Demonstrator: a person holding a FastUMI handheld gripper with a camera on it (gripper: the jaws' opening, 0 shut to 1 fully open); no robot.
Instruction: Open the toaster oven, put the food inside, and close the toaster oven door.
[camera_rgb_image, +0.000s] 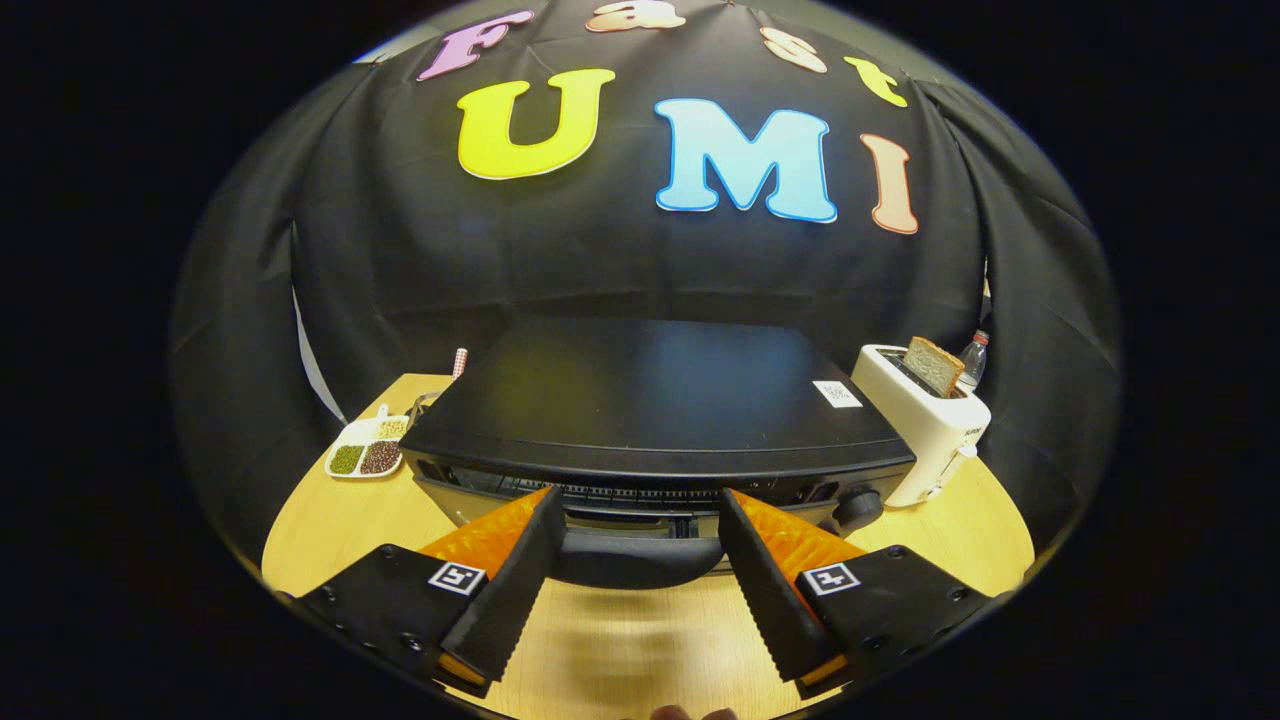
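Staged kitchen corner in a cloth-walled recording booth: wooden table (330, 520), black toaster oven (655, 400), white toaster (925, 425) holding bread, divided dish of beans (366, 452).

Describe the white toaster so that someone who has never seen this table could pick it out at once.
Start at the big black toaster oven in the middle of the wooden table, just ahead of the open gripper fingers. Beside it, at the end with the round knob, stands the white toaster. It is the one white upright box there, with a slice of brown bread sticking out of its top.
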